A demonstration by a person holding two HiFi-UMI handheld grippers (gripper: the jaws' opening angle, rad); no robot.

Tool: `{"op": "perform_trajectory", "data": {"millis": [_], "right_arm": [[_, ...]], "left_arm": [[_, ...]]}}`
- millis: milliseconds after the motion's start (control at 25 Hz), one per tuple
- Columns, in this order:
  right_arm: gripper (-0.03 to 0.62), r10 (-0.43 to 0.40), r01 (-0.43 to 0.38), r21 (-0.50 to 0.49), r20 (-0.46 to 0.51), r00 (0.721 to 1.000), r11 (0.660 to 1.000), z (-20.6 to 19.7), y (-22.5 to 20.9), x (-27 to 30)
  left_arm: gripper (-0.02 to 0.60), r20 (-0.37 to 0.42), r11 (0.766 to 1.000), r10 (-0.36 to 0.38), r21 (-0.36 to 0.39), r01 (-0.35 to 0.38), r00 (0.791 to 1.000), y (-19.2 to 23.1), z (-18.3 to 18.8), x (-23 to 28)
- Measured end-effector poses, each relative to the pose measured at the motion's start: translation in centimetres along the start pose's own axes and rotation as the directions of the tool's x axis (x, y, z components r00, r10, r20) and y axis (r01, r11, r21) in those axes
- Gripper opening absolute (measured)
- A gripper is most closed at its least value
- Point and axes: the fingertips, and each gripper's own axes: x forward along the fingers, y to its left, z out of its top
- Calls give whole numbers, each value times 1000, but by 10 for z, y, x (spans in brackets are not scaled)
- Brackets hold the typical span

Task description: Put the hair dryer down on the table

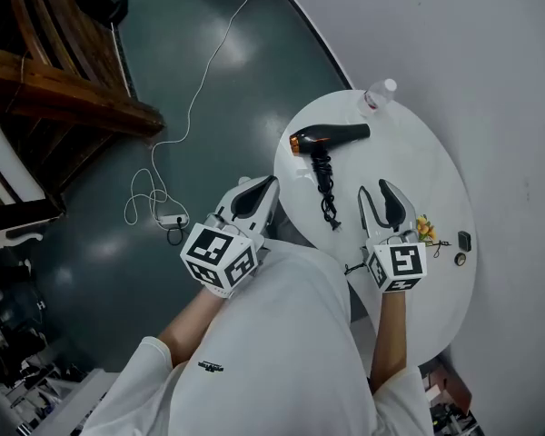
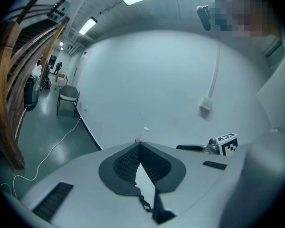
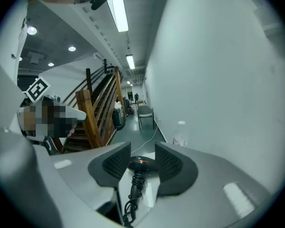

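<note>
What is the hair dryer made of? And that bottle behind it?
The hair dryer looks like black plastic: smooth, a little shiny, with a coppery ring at one end. Its cord looks rubbery. The bottle is probably clear plastic: you can see through it, and it has a white cap.

The right gripper (image 3: 142,150) is hovering with its jaws apart, gripping nothing. Beyond them the dryer (image 3: 141,163) is lying on the table (image 3: 150,194), its cord (image 3: 134,189) trailing back towards the camera. A bottle (image 3: 180,135) is standing to the right by the wall, and stairs (image 3: 97,113) are rising at left.
</note>
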Motion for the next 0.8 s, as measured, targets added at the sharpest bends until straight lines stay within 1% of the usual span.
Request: {"op": "perform_trajectory", "data": {"millis": [160, 320, 480, 600, 800], "right_arm": [[99, -37, 38, -1, 46, 998, 999, 21, -6, -16], [20, -33, 34, -26, 64, 997, 999, 35, -7, -29], [11, -44, 50, -64, 100, 994, 997, 54, -5, -45], [11, -77, 87, -68, 144, 987, 994, 67, -6, -56], [11, -132, 143, -33, 222, 966, 989, 83, -12, -75]], "left_arm": [[8, 16, 1000, -1, 11, 1, 1000, -1, 8, 0], [8, 27, 1000, -9, 29, 8, 1000, -5, 14, 2], [8, 52, 999, -16, 52, 13, 999, -8, 26, 0], [8, 67, 998, -15, 60, 11, 998, -7, 33, -1], [8, 94, 997, -13, 71, 6, 995, -6, 42, -5]]}}
